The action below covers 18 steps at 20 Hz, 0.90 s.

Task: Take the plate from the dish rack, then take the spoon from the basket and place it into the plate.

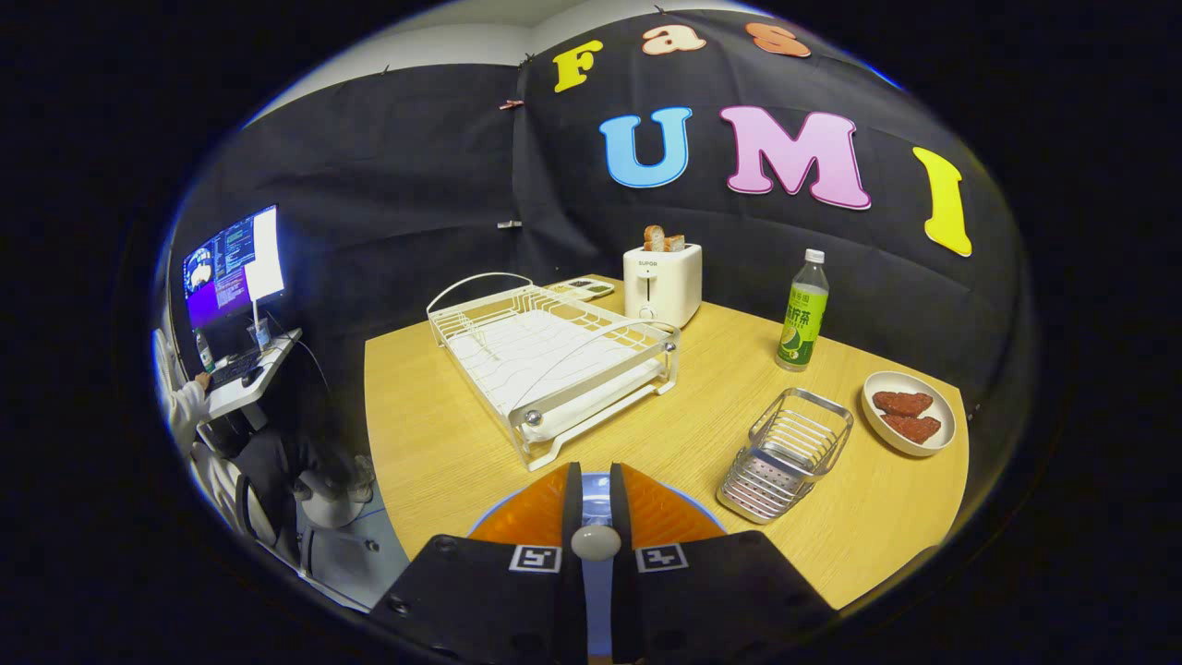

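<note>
My gripper is low over the near edge of the wooden table. Its orange fingers are closed on a white spoon, whose rounded end pokes back between them. A blue plate lies right under the fingers; only its rim and a strip in the gap show. The white wire dish rack stands just beyond the fingers with nothing in it. The metal wire basket sits ahead to the right of the fingers, also without contents.
Behind the rack stand a white toaster with bread in it and a small tray. A green bottle and a white dish of red pieces are beyond the basket. A person sits at a desk with a monitor off the table's left.
</note>
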Available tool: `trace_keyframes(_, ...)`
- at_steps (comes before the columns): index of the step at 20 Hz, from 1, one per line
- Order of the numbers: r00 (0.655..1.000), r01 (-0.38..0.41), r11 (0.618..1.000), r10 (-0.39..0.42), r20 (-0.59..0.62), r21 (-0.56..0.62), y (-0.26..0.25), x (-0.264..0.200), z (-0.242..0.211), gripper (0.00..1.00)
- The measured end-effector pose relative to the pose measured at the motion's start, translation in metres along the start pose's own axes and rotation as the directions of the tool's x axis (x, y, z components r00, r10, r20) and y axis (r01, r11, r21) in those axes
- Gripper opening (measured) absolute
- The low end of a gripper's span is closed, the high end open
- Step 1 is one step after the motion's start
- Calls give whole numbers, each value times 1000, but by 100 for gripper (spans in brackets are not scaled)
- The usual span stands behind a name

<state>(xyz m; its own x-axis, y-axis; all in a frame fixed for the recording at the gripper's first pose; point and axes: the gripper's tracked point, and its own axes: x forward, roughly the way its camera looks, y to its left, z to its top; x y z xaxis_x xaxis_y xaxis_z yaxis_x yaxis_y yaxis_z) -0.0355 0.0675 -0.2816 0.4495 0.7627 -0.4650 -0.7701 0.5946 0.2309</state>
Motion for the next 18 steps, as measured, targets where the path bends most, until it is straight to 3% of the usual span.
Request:
trace_keyframes(14, 995, -12, 996, 21, -100, 90, -10, -7, -24, 21)
trace_keyframes(15, 995, -13, 995, 23, -93, 99, -11, -10, -20, 25)
trace_keyframes(18, 998, 20, 995, -14, -58, 95, -21, -17, -2, 70)
